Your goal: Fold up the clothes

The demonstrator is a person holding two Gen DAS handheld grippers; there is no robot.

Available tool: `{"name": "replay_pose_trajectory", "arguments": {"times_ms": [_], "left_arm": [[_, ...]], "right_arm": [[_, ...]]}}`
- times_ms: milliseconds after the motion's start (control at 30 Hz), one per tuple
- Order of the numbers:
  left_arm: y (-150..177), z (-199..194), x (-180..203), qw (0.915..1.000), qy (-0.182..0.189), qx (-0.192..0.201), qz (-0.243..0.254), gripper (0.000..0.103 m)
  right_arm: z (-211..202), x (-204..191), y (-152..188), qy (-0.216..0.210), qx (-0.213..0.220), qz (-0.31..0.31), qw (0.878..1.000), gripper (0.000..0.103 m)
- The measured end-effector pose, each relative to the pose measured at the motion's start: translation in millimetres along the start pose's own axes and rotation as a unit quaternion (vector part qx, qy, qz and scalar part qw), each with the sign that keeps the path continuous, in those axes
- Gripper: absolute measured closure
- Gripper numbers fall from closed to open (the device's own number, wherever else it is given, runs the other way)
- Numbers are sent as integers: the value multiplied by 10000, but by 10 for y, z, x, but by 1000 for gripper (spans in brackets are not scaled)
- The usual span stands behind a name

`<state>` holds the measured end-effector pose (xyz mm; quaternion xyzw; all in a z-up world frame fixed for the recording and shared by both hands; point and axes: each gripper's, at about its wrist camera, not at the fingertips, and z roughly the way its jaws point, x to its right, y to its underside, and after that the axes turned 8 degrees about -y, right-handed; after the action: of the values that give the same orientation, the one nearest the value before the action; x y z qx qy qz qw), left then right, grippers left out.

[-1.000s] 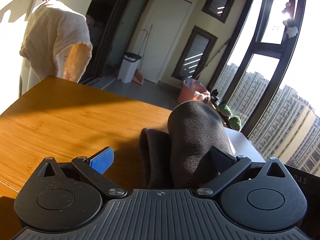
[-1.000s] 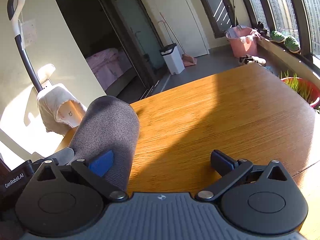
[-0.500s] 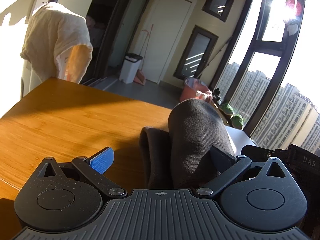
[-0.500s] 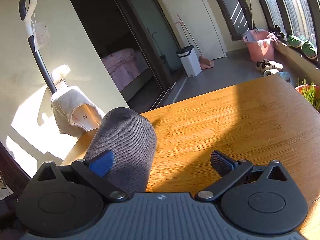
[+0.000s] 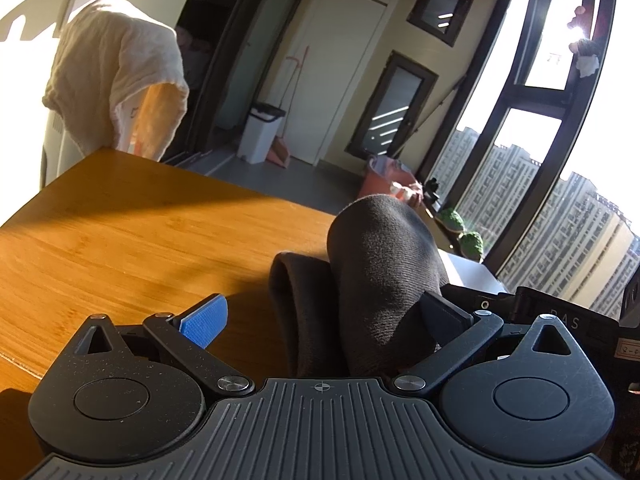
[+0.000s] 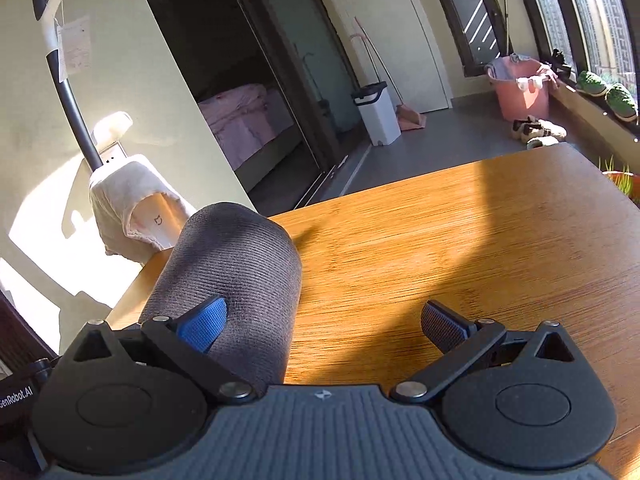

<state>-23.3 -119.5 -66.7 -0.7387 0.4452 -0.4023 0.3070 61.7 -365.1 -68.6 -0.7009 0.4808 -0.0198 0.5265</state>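
A dark grey knit garment (image 5: 384, 264) hangs in a rolled fold over the right, black-padded finger of my left gripper (image 5: 320, 314), and a second fold (image 5: 288, 300) droops beside it above the wooden table (image 5: 120, 248). The left gripper's jaws stand wide apart and its blue pad (image 5: 204, 320) is bare. In the right wrist view the same garment (image 6: 236, 272) drapes over the blue-padded left finger of my right gripper (image 6: 322, 322). This gripper is open too, its black pad (image 6: 442, 322) free. Neither gripper pinches the cloth.
A cream cloth (image 5: 116, 84) hangs on a stand past the table's far left corner, with a vacuum handle (image 6: 60, 64) above it. A white bin (image 6: 376, 114), a pink tub (image 6: 520, 94) and shoes (image 6: 536, 130) stand on the floor beyond. The right gripper's body (image 5: 568, 320) shows at the left view's edge.
Both grippers have drifted with the garment still draped over their fingers. The right wrist view has risen and tilted, showing more floor. The right gripper's body has come into the left view.
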Motion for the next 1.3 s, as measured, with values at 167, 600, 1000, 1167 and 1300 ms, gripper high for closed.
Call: {"name": "replay_pose_trajectory", "arguments": {"times_ms": [167, 600, 1000, 1167, 1300], "left_arm": [[-3, 3, 3, 10000, 0, 4, -7, 0], [5, 6, 6, 10000, 10, 5, -23, 0], [3, 35, -18, 9999, 97, -91, -85, 0], [0, 42, -38, 9998, 130, -103, -119, 0], [4, 40, -35, 9998, 131, -97, -129, 0]], "right_arm": [[-32, -10, 16, 97, 53, -25, 9999, 0], [-53, -22, 51, 260, 89, 91, 9996, 0], [-103, -51, 72, 452, 148, 31, 9989, 0], [-138, -5, 82, 414, 162, 136, 9989, 0], [-145, 31, 88, 357, 160, 225, 9990, 0]]}}
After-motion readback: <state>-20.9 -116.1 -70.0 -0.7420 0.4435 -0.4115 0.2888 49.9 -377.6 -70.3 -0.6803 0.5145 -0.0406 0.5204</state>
